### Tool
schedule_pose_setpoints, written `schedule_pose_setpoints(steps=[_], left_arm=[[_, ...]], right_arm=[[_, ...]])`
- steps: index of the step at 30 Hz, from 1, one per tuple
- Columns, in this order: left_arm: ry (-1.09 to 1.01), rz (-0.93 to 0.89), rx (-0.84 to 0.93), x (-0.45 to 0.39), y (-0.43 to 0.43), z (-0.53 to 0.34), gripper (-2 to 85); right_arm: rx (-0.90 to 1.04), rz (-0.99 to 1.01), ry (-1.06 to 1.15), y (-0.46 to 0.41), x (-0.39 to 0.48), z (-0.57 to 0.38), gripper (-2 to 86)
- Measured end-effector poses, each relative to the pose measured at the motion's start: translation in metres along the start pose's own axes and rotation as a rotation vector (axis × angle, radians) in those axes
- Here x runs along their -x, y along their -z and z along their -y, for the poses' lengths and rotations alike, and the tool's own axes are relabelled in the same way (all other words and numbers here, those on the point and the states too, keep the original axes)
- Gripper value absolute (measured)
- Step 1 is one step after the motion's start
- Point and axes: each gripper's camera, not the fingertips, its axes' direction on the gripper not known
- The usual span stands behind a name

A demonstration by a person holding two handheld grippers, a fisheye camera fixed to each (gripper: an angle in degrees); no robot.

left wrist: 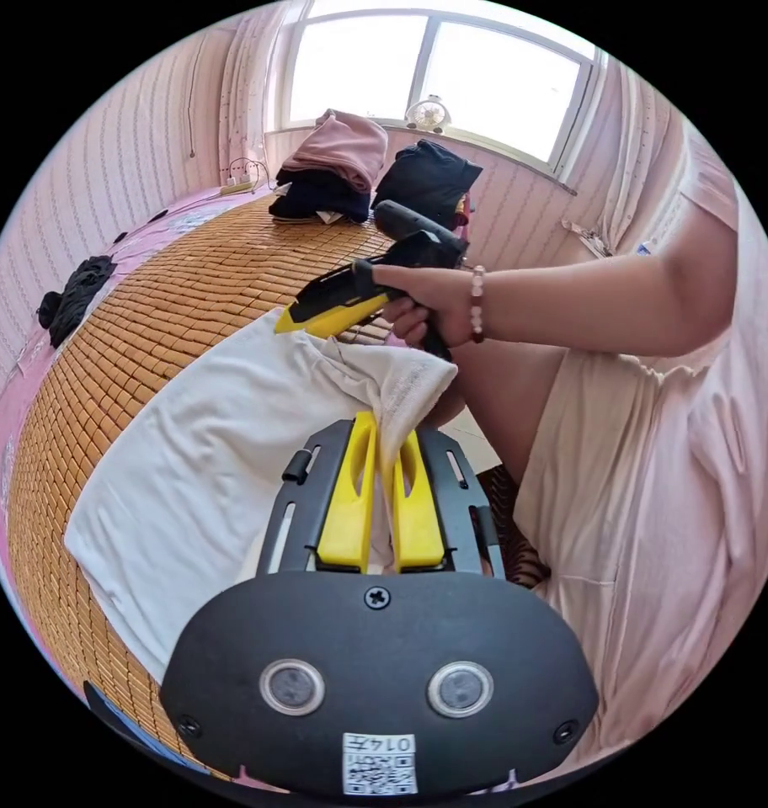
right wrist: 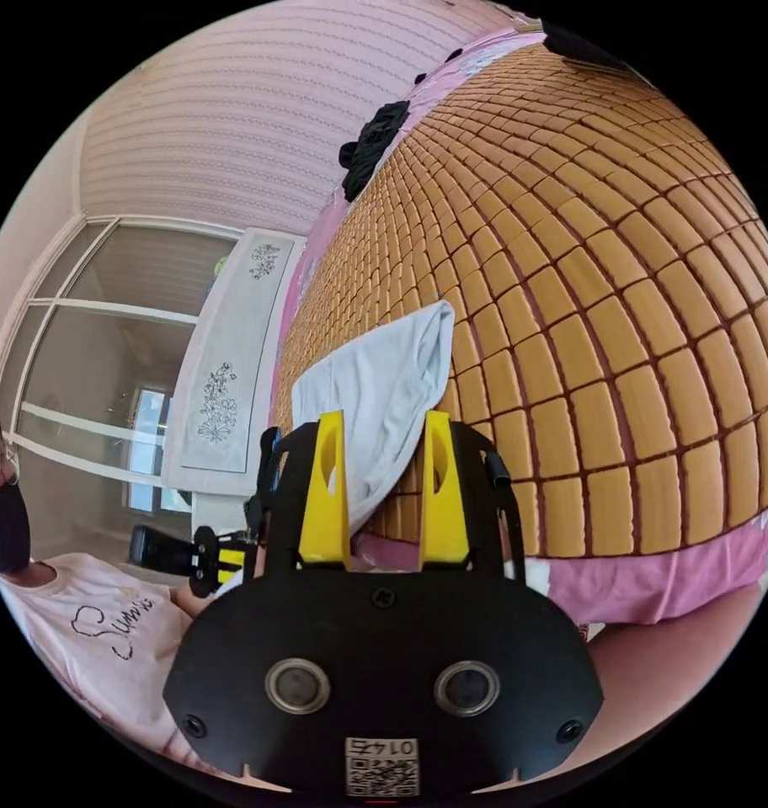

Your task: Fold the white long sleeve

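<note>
Daylight pours in through the window (left wrist: 439,71) at twelve o'clock in the left gripper view, its panes blown out to white glare while the room stays evenly bright with soft, faint shadows. In the right gripper view the glass doors (right wrist: 106,337) at nine o'clock look dimmer and greyish. Both pictures are sharp at the centre, and the fisheye lens bulges the bamboo mat (right wrist: 611,278) into a dome and bends straight lines toward the black circular rim.

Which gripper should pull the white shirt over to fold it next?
Probably the left gripper: its jaws are already shut on a bunched edge of the white long-sleeve shirt on the woven bamboo mat. The right gripper is open, holding nothing.
</note>
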Motion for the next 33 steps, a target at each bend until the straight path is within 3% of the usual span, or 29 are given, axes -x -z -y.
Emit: schedule_pose_setpoints(steps=[4, 9, 13, 17, 21, 24, 28, 33], left_arm=[[0.019, 0.039, -0.03, -0.011, 0.02, -0.012, -0.4], [0.022, 0.011, -0.116, -0.007, 0.029, 0.003, -0.3], [0.003, -0.047, -0.256, -0.009, 0.037, 0.028, 0.0], [0.107, -0.097, -0.384, 0.007, 0.052, 0.029, 0.2], [0.207, -0.047, -0.395, 0.029, 0.071, 0.005, 1.2], [0.329, 0.019, -0.31, 0.052, 0.086, -0.027, 3.6], [0.586, 0.133, -0.115, 0.092, 0.098, -0.076, 5.0], [0.713, 0.195, -0.108, 0.115, 0.118, -0.098, 5.9]], right_arm=[[-0.02, 0.023, -0.056, 0.013, -0.003, 0.01, 3.7], [-0.141, 0.069, -0.014, 0.075, 0.012, 0.001, 2.1], [-0.269, -0.038, 0.087, 0.136, 0.05, -0.015, 1.9], [-0.25, -0.135, 0.187, 0.139, 0.097, -0.015, 2.1], [-0.093, -0.113, 0.305, 0.06, 0.157, 0.007, 3.6], [-0.009, -0.09, 0.347, -0.024, 0.19, 0.014, 6.3], [0.107, -0.337, 0.405, -0.119, 0.202, 0.014, 7.9], [0.148, -0.555, 0.604, -0.175, 0.224, -0.002, 11.3]])
